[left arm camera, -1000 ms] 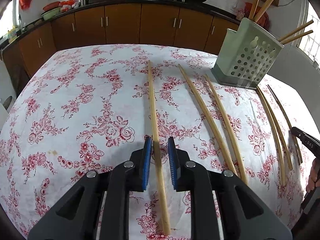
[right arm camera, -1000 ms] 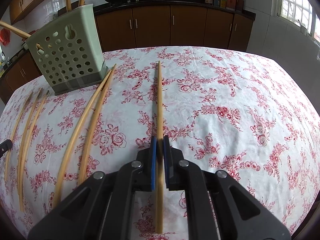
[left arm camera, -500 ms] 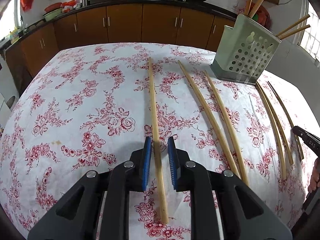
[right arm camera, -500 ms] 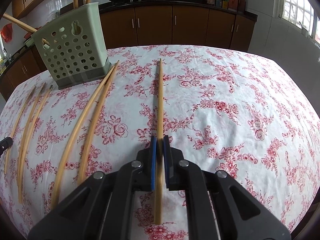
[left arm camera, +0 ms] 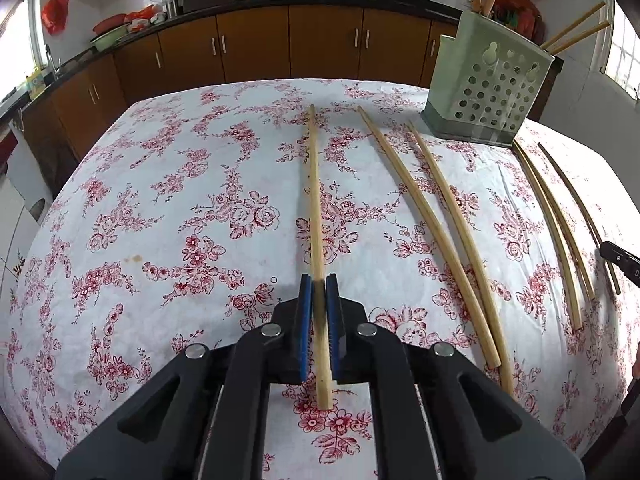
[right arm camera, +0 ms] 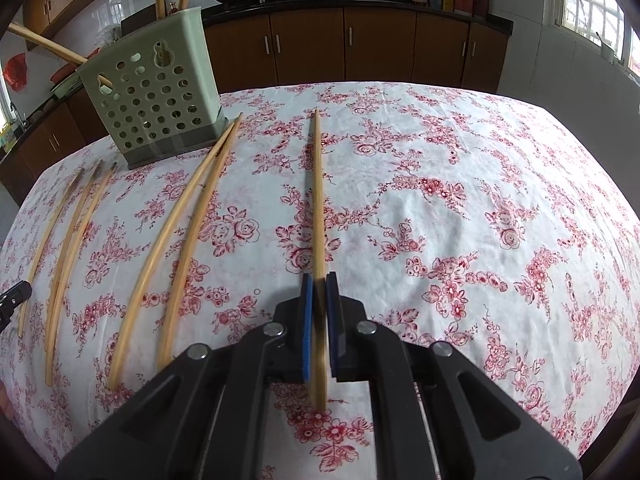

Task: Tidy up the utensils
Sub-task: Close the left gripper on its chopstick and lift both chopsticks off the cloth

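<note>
Each gripper is shut on a long wooden chopstick and holds it just above the floral tablecloth. In the left wrist view my left gripper (left arm camera: 319,284) clamps its chopstick (left arm camera: 315,200) near the near end. In the right wrist view my right gripper (right arm camera: 319,282) clamps another chopstick (right arm camera: 318,200) the same way. A pale green perforated utensil holder (left arm camera: 486,84) stands at the back right of the left wrist view and at the back left of the right wrist view (right arm camera: 154,92); several chopsticks stick out of it.
Two loose chopsticks (left arm camera: 440,232) lie between the grippers, seen also in the right wrist view (right arm camera: 180,232). Three thinner ones (left arm camera: 560,232) lie near the table's right edge, and show in the right wrist view (right arm camera: 68,240). Kitchen cabinets (left arm camera: 320,44) run behind the table.
My left gripper closed on its chopstick, which was lying between open jaws before. Both grippers rose and drew back a little, lifting their chopsticks off the cloth.
</note>
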A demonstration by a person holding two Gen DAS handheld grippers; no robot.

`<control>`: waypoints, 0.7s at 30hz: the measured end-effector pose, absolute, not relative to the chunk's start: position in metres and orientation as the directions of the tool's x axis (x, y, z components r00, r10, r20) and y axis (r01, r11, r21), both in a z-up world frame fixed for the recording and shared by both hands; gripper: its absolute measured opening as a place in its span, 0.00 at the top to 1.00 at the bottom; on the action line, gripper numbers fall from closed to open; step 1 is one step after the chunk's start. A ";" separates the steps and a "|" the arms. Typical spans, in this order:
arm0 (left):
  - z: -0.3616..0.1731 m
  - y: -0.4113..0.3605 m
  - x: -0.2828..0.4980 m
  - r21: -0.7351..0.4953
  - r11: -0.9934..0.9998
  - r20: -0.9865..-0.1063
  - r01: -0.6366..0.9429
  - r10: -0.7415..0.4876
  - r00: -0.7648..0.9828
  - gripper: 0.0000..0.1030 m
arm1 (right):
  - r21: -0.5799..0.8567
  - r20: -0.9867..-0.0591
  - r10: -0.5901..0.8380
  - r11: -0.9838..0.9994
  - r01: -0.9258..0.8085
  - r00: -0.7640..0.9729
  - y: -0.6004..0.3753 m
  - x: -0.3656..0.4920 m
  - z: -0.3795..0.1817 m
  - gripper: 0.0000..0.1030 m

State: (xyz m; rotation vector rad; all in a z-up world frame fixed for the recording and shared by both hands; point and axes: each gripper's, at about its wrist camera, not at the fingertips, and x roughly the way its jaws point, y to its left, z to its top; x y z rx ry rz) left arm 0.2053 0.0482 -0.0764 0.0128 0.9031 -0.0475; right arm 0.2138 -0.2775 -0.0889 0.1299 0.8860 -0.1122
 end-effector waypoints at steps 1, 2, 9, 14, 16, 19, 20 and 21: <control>-0.074 0.049 0.205 -0.014 0.999 -0.783 0.046 -0.039 0.621 0.93 | 0.074 -0.771 -0.041 0.986 0.153 0.636 -0.279 0.212 -0.086 0.93; -0.070 0.051 0.203 -0.018 0.999 -0.774 0.044 -0.042 0.631 0.93 | 0.077 -0.762 -0.040 0.985 0.152 0.646 -0.279 0.210 -0.082 0.93; -0.025 0.061 0.192 -0.058 0.997 -0.693 0.043 -0.072 0.717 0.93 | 0.096 -0.684 -0.040 0.985 0.144 0.729 -0.287 0.194 -0.042 0.93; 0.007 0.063 0.184 -0.083 0.995 -0.623 0.048 -0.089 0.777 0.93 | 0.104 -0.618 -0.050 0.984 0.144 0.785 -0.291 0.184 -0.014 0.93; 0.017 0.063 0.183 -0.090 0.995 -0.598 0.048 -0.093 0.796 0.93 | 0.109 -0.593 -0.052 0.984 0.144 0.803 -0.292 0.181 -0.004 0.93; 0.034 0.063 0.182 -0.108 0.993 -0.557 0.049 -0.101 0.824 0.93 | 0.121 -0.552 -0.051 0.983 0.140 0.832 -0.294 0.176 0.012 0.93; 0.038 0.064 0.181 -0.112 0.992 -0.547 0.050 -0.104 0.831 0.93 | 0.123 -0.537 -0.051 0.983 0.138 0.842 -0.294 0.175 0.016 0.93; 0.045 0.064 0.180 -0.118 0.992 -0.530 0.052 -0.107 0.841 0.93 | 0.124 -0.526 -0.051 0.983 0.136 0.849 -0.294 0.174 0.021 0.93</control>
